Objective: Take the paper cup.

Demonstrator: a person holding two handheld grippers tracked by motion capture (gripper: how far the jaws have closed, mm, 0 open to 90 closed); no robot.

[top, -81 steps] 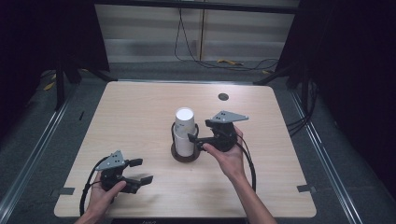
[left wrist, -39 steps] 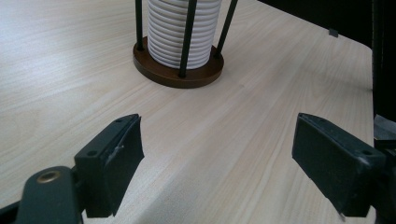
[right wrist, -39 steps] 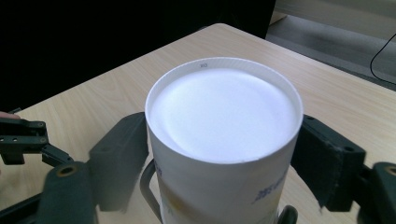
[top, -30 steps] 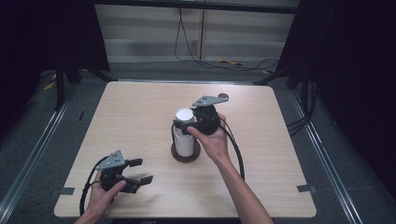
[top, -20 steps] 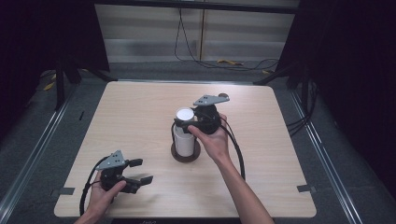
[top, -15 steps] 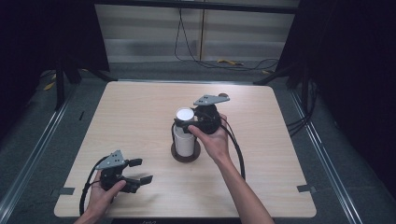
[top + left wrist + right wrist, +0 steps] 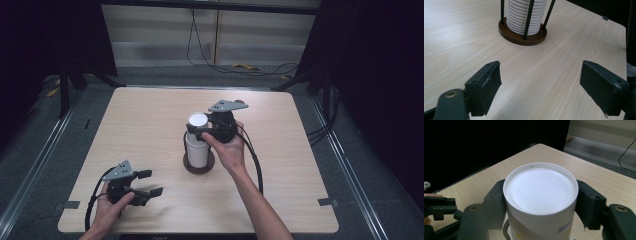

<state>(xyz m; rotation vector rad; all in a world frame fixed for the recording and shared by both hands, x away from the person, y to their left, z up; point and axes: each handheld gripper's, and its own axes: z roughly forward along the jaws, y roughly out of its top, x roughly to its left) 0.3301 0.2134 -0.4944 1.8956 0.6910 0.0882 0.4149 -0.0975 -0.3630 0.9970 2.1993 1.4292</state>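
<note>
Inspection of table point(image 7: 150, 115) found stack of white paper cups point(image 7: 198, 142) standing inverted in round brown holder point(image 7: 199, 166) with thin black upright rods, near middle of table and slightly toward near edge. Right gripper point(image 7: 196, 131) was brought in level from far-right side of stack, its jaws having just been closing around topmost cup point(image 7: 541, 195). Seen in right gripper view with one black pad against each flank of that cup just under its flat white bottom, so judged pinching top cup alone. Grip placed high, probably because rods of holder bar access lower down and because only uppermost cup can be slid off upward. Stack point(image 7: 526, 15) sat square in holder point(image 7: 522, 35) with rods close about it, presumably to keep column upright while one cup is drawn off. Left gripper point(image 7: 150, 183) was held low near near-left corner of table, well apart from holder, jaws spread wide with only bare wood between them in left gripper view; judged parked clear of work, pointing toward holder and ready to assist. Cup not yet lifted from stack. Risk noted: second cup may cling and rise with first if pulled off quickly.
</note>
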